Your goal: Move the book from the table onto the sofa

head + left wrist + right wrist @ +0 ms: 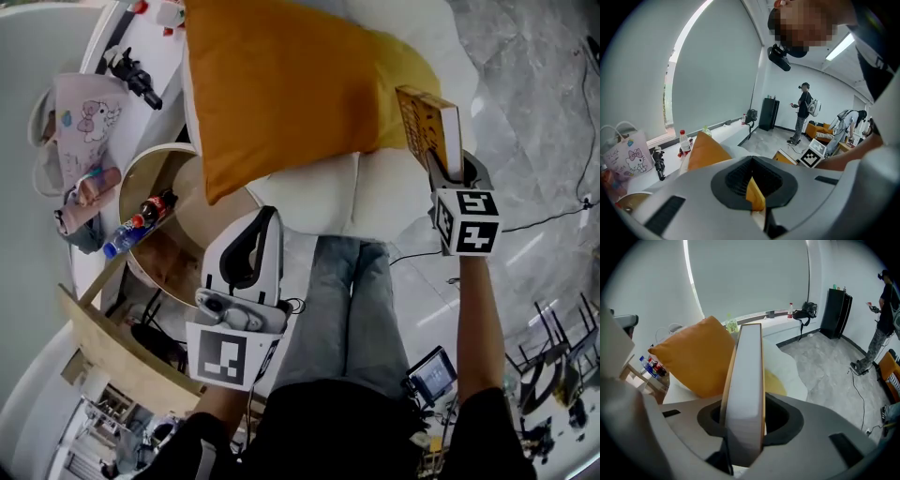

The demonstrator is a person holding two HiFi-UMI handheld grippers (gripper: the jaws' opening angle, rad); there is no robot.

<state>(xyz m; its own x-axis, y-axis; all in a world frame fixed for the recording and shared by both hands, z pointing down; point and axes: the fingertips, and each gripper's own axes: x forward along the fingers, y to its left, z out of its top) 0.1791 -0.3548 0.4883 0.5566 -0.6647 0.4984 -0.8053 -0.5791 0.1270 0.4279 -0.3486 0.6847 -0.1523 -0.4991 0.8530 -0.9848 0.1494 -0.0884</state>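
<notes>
The book (431, 129) is a thick hardback with a tan, patterned cover and a smooth white block of pages. In my right gripper view it stands on edge with its fore-edge facing me, (743, 394) filling the dark hollow between the jaws. My right gripper (455, 173) pinches it by the covers, both pads pressed flat against the boards. The book is off the table and sits over the right part of the sofa, just beside the cushion's right corner. I can't tell whether its far end touches anything.

The cushion (291, 84) is a big, plump square of matte orange fabric, lying tilted across the sofa (375, 192), which is white, rounded and soft-looking.

My left gripper (267, 220) is low by my knees, well apart from the book. Its white fingers are brought together at the tips with nothing between them, and only a sliver of orange shows through the gap behind.

To the left is the round wooden table (131, 187), pale-rimmed with a brown top, carrying soft-drink bottles (141, 223). Beyond it, a pink cartoon-print bag (84, 131) rests on a white ledge. The floor (534, 94) is glossy grey marble. Across the room another person (804, 112) stands near a black cabinet (768, 114).
</notes>
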